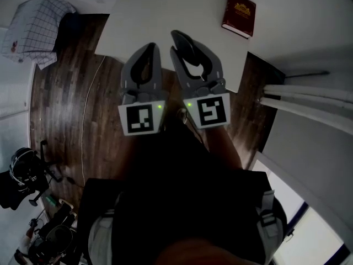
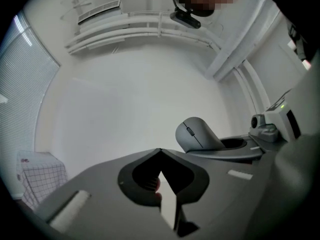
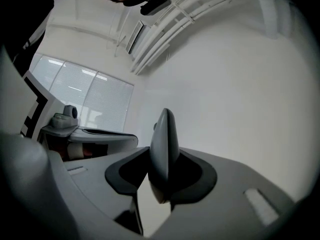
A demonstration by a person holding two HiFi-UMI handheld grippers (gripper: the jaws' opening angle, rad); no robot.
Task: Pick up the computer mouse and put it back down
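Note:
A grey computer mouse [image 3: 164, 144] stands on edge between the jaws of my right gripper [image 1: 185, 40], which is shut on it and holds it in the air. In the left gripper view the mouse [image 2: 197, 134] shows its scroll wheel and sticks up out of the right gripper's jaws. In the head view the mouse [image 1: 189, 49] is a dark shape over the near part of the white table [image 1: 165, 10]. My left gripper [image 1: 150, 49] hangs close beside the right one. Its jaw tips meet, with nothing between them.
A dark red book [image 1: 239, 14] lies at the table's far right corner. A checked cloth [image 1: 36, 26] is draped at the upper left, over the dark wooden floor [image 1: 66, 109]. Black camera gear [image 1: 27, 175] stands at the lower left, and white rails [image 1: 309, 98] run along the right.

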